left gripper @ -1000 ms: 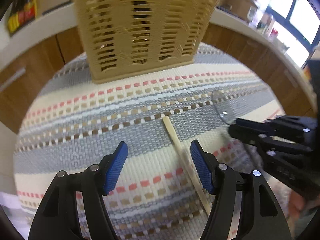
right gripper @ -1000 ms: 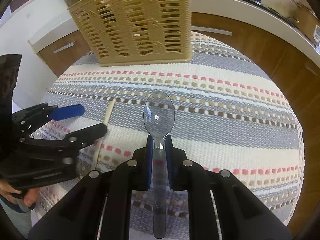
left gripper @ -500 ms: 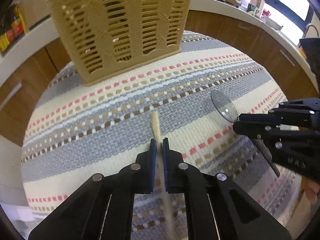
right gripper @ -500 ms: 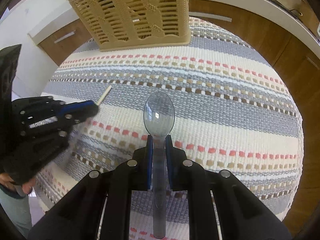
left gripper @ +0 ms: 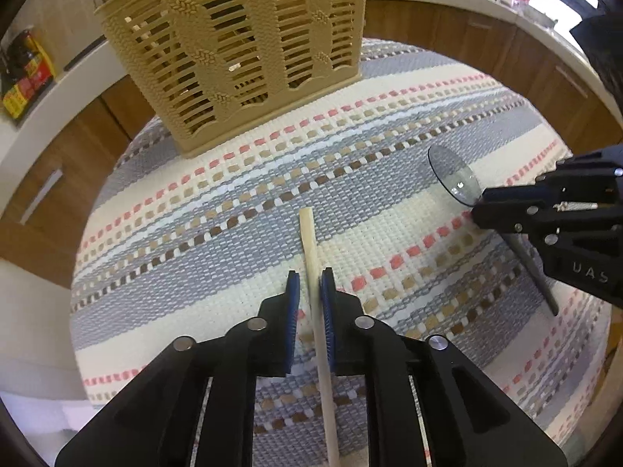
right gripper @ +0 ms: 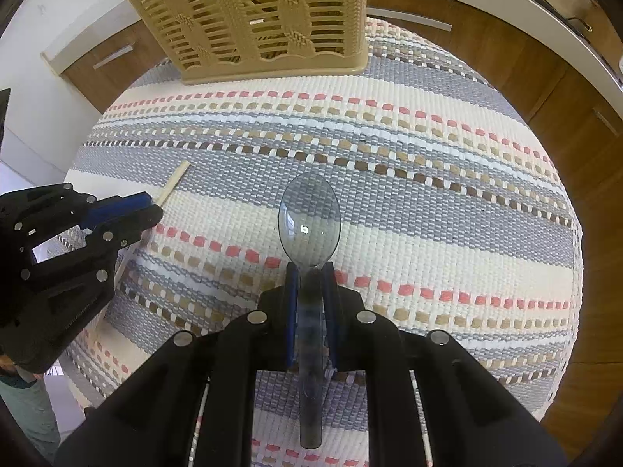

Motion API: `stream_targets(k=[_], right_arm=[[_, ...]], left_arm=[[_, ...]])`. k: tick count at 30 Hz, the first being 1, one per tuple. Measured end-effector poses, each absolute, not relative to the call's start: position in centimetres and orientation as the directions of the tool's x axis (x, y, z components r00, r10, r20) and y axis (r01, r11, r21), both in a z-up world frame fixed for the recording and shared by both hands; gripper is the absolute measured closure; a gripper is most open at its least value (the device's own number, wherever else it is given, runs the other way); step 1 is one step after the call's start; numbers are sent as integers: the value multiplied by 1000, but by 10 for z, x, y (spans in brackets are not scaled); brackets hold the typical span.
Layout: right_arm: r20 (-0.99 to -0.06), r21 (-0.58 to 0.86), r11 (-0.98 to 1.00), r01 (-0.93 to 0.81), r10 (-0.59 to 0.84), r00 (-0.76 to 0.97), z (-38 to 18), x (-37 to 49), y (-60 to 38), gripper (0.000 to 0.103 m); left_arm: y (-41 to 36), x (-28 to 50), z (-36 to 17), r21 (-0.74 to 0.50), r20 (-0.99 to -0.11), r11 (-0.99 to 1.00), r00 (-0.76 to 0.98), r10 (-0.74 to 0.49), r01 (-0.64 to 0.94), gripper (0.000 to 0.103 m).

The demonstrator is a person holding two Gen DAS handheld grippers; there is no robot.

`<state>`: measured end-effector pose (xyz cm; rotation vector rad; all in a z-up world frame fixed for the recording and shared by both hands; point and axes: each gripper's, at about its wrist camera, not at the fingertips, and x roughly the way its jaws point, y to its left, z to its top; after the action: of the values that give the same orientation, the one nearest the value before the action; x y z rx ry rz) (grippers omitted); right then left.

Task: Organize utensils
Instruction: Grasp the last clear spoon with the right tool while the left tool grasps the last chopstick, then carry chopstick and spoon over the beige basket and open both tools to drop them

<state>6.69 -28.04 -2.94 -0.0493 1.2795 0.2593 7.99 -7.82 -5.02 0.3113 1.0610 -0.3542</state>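
Striped woven mat (left gripper: 389, 179) covers table; wooden cabinets, white counter behind. Left gripper (left gripper: 310, 284) clenches pale wooden chopstick (left gripper: 311, 241); right gripper (right gripper: 310, 272) grasps clear plastic spoon (right gripper: 309, 218). Tan slatted basket (right gripper: 264, 19) at mat's far edge.

Two wrist fisheyes, angled steeply down, close over striped mat (left gripper: 389, 210), sharing basket (right gripper: 264, 19)

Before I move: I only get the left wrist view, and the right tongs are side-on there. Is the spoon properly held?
Observer: Yes. The right tongs pinch the spoon at its neck, just below the bowl.
Operator: Is it straight?
Observer: It lines up with the tongs, hollow side facing the camera.
Operator: And the basket?
Observer: The basket stands straight ahead of the bowl.
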Motion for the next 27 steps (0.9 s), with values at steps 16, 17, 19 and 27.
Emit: stream_targets(k=[16, 17, 19, 27], right_arm=[[-943, 59, 967, -248, 136, 304, -34, 69, -264, 93], [-942, 68, 967, -246, 144, 304, -34, 67, -266, 93], [-938, 97, 965, -243, 170, 302, -34, 65, -269, 93], [-920, 149, 959, -242, 224, 322, -23, 47, -286, 93]], left_arm=[[-83, 83, -49, 93, -892, 902, 438, -113, 422, 97], [-84, 82, -49, 97, -892, 901, 439, -110, 423, 97], [-86, 81, -48, 101, -895, 896, 432, -107, 432, 97], [-86, 76, -47, 96, -879, 901, 461, -124, 424, 99]])
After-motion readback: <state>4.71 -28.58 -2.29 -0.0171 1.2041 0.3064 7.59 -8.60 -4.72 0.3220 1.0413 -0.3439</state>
